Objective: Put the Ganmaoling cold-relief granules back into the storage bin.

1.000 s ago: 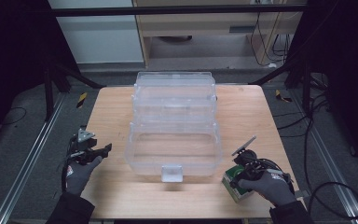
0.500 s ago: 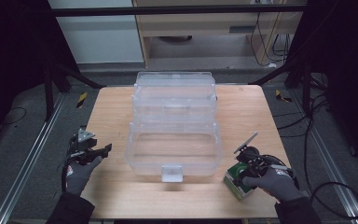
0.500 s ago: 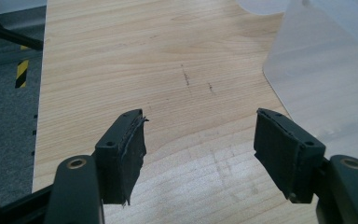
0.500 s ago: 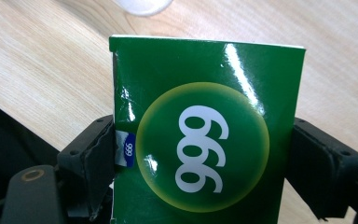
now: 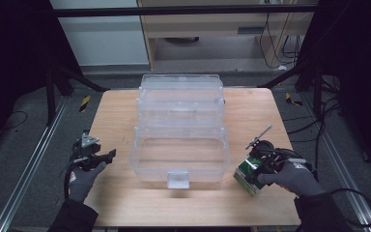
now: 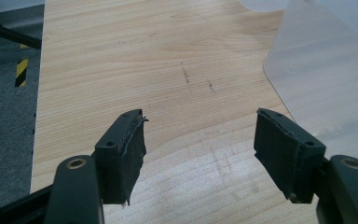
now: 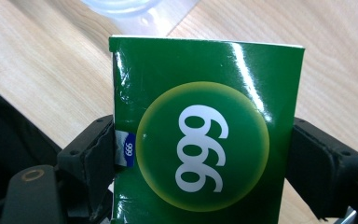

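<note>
A green carton (image 5: 248, 175) with a yellow disc and "999" printed on it (image 7: 205, 140) sits tilted in my right gripper (image 5: 252, 170), near the table's front right. In the right gripper view the two jaws of that gripper (image 7: 205, 156) press on the carton's two sides, shut on it. A clear plastic tiered organiser box (image 5: 181, 125) stands open in the middle of the table. My left gripper (image 5: 102, 157) rests low at the table's left, left of the box. Its jaws (image 6: 200, 144) are spread wide over bare wood with nothing between them.
The wooden table (image 5: 116, 111) has bare room to the left and right of the box. A corner of the clear box (image 6: 317, 79) lies ahead and to the right of the left jaws. A black-and-yellow strip (image 5: 84, 102) lies on the floor off the left edge.
My right gripper has shifted a little to the right and away from the front edge with the green carton. The left gripper has stayed where it was.
</note>
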A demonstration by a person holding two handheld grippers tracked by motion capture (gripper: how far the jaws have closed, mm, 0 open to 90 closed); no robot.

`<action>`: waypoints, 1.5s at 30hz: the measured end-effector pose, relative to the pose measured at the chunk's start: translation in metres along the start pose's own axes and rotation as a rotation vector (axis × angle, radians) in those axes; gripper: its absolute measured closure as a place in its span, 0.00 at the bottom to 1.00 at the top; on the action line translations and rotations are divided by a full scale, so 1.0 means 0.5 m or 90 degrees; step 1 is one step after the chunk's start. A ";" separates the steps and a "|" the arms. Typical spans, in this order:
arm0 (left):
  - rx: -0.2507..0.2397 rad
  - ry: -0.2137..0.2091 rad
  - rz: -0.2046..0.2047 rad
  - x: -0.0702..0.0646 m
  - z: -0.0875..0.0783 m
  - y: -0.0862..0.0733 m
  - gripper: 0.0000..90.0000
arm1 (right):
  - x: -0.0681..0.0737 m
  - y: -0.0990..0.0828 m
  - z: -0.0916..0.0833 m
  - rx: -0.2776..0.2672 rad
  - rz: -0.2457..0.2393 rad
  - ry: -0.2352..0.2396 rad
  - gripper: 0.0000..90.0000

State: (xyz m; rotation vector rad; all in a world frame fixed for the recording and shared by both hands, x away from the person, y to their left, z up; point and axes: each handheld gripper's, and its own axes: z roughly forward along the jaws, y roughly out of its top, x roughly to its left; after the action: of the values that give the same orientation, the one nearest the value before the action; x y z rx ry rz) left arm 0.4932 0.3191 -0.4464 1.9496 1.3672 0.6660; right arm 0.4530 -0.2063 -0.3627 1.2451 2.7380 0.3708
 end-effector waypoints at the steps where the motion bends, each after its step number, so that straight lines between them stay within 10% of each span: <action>1: 0.000 0.000 0.000 0.000 0.000 0.000 0.36 | 0.000 0.000 0.000 0.000 0.000 0.000 0.19; 24: 0.005 -0.001 0.001 -0.001 0.005 -0.002 0.36 | -0.027 0.060 -0.086 0.003 -0.158 0.005 0.19; 45: 0.005 0.000 0.001 -0.001 0.004 -0.001 0.36 | 0.007 0.139 -0.127 -0.004 -0.300 0.010 0.19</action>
State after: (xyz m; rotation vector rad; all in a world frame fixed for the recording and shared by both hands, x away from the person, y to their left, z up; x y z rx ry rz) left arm 0.4939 0.3183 -0.4481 1.9571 1.3689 0.6622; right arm 0.4885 -0.1706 -0.2829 0.5610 2.9159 0.3362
